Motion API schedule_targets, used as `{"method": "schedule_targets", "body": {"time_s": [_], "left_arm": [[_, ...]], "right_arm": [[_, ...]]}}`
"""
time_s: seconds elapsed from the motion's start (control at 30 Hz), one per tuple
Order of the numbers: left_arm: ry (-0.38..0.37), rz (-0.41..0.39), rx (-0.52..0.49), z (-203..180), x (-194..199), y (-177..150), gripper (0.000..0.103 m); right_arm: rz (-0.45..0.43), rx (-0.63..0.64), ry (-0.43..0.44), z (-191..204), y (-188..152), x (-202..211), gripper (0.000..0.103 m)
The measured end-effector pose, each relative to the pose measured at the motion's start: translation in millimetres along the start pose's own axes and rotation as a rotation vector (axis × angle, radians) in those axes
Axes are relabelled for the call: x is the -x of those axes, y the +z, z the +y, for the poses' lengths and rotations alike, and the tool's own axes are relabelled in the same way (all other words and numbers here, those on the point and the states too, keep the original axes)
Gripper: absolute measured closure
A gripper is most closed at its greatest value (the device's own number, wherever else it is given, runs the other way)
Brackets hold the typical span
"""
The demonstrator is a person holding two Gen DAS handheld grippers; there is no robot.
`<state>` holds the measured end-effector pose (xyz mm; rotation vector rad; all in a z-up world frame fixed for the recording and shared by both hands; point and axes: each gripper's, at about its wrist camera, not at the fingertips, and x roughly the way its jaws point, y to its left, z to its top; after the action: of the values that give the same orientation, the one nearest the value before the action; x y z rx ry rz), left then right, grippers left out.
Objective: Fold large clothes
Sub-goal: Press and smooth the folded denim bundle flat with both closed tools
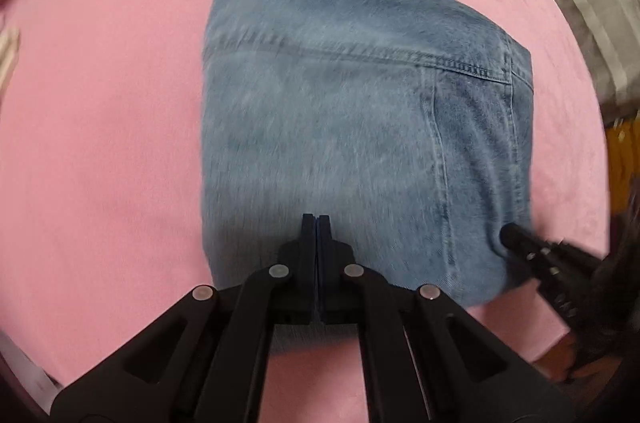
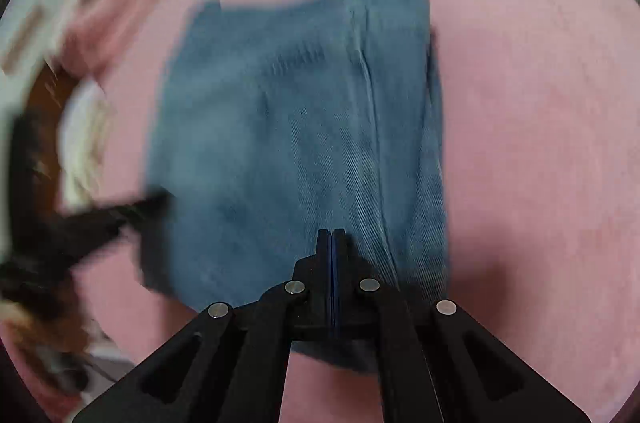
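The jeans lie folded into a compact, roughly square packet on the pink surface, which looks like a soft, slightly fuzzy cover; whether it is a bed or a desk I cannot tell. The cloth is blue denim, faded in the middle, with a double-stitched seam across it and a long seam down the right side.

The left claw is clenched, its 2 fingers pressed together, over the near edge of the packet; whether cloth is pinched between them I cannot tell. The right claw is also clenched above the near edge, a thin blue line showing between its fingers, maybe pad, maybe denim. Both views are blurred.

I judge that denim is heavy and rather stiff, not slippery and not fragile, so it keeps a crease but several layers are thick to pinch. The best hold is probably at the near corners, taking all layers together.
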<state>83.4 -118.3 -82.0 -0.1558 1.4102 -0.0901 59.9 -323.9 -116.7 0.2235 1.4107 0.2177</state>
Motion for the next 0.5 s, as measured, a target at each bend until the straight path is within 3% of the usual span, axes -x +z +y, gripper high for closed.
{"method": "schedule_targets", "body": {"time_s": [0.07, 0.13, 0.3, 0.4, 0.47, 0.5], "left_arm": [[-0.051, 0.034, 0.062, 10.8, 6.4, -14.1, 0.103], [-0.050, 0.027, 0.042, 9.7, 13.1, -25.1, 0.103], [0.029, 0.009, -0.003, 8.9, 30.8, -46.3, 0.102], [0.087, 0.010, -0.013, 15.5, 33.3, -40.4, 0.102], [0.112, 0.025, -0.009, 20.1, 41.4, -48.7, 0.098], [0.107, 0.040, -0.010, 15.2, 45.3, -52.5, 0.091]], "right_arm": [[-0.021, -0.059, -0.004, -14.3, -9.8, 6.7, 0.103], [-0.014, -0.119, -0.002, -23.2, -17.2, 15.6, 0.103], [0.006, -0.186, -0.022, -18.2, -26.2, 41.8, 0.103], [0.038, -0.209, -0.048, -10.5, -25.8, 50.6, 0.103], [0.068, -0.210, -0.053, -0.7, -27.3, 60.0, 0.091], [0.080, -0.207, -0.053, 4.2, -27.8, 64.1, 0.085]]}}
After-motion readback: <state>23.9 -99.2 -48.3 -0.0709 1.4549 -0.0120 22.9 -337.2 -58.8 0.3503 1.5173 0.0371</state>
